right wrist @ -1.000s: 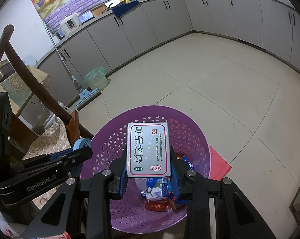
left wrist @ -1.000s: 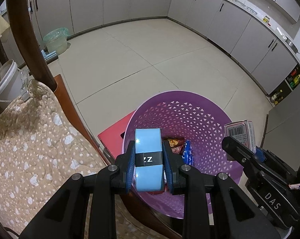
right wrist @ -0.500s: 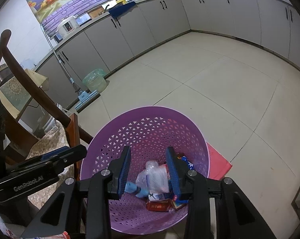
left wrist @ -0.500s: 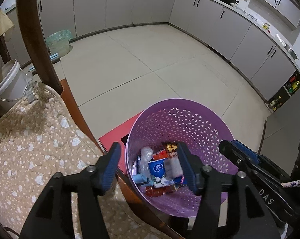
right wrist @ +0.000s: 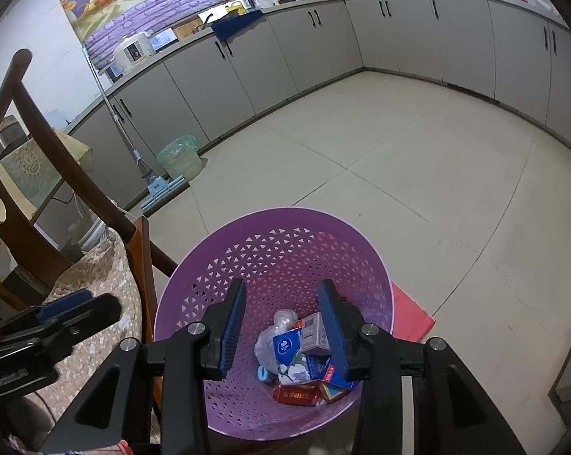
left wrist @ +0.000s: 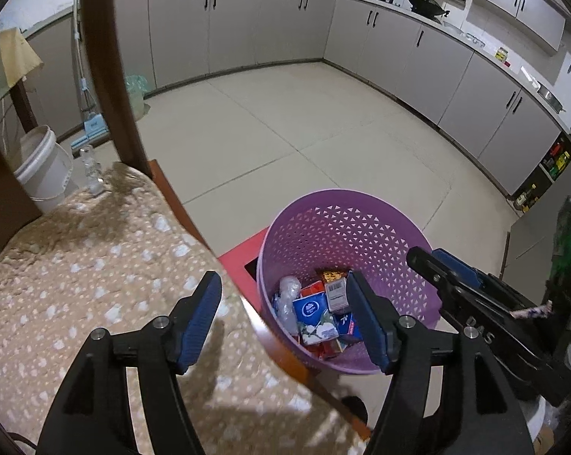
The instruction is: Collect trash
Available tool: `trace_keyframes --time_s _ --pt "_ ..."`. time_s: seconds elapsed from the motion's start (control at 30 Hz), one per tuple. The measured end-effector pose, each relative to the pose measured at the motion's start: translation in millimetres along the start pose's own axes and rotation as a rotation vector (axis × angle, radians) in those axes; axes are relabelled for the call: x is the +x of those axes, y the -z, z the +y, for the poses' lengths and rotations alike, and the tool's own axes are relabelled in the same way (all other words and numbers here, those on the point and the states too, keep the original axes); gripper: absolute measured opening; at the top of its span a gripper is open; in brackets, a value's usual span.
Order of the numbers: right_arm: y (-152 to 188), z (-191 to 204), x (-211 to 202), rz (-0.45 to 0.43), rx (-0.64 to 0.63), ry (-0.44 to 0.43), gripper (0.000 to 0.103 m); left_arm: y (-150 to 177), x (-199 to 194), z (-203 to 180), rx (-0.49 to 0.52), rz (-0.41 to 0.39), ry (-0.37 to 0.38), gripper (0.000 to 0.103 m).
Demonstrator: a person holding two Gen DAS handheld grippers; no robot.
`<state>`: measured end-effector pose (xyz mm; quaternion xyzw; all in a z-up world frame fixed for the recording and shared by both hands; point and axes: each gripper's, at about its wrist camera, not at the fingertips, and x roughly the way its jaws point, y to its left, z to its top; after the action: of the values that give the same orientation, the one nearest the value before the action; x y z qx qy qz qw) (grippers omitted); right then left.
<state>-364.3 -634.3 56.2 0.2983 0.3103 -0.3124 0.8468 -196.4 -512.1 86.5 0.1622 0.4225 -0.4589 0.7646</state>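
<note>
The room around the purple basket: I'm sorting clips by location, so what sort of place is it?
A home kitchen, most likely: long grey cabinet run, black wok on the counter, white rice cooker.

Even indoor light, fisheye-bent edges, dark corners

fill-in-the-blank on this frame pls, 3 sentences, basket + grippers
1. The trash lies in a perforated basket coloured ____.
2. Between the fingers of the right gripper there is ____ held.
3. Under the basket lies a flat mat coloured ____.

Missing words: purple; nothing; red
</note>
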Motion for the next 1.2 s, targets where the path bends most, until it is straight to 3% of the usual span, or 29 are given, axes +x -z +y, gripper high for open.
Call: trace_keyframes --time_s 0.23,0.43,0.5,0.6,0.73,1.0,1.2 --pt "7.0 9.2 -10.4 -0.039 -0.03 0.052 0.044 14.9 -51.1 2.7 0.009 -0.099 -0.06 0.076" --pt "13.5 24.9 -29.8 -0.083 -0.09 0.1 0.045 30.3 -104.0 4.6 0.041 -0.227 -0.151 0.09" --pt "15.8 30.3 -39.5 -0.081 -0.099 0.092 0.045 36.5 -116.6 5.2 0.037 -0.252 -0.161 0.095" --pt "24.6 40.7 -58.5 -0.078 -0.121 0.063 0.054 45.6 -132.8 8.1 0.027 -0.272 -0.168 0.095" --pt "35.5 54.8 -83.7 -0.074 -0.156 0.026 0.055 55.1 -155.3 8.9 0.028 -0.305 -0.198 0.095" --pt "56.7 79.4 -145.4 -0.114 -0.189 -0.022 0.063 78.5 -212.2 2.4 0.033 -0.435 -0.326 0.102" --pt "73.2 99.7 -171.5 -0.118 -0.24 -0.041 0.067 99.7 -224.7 16.3 -0.054 -0.418 -0.308 0.103"
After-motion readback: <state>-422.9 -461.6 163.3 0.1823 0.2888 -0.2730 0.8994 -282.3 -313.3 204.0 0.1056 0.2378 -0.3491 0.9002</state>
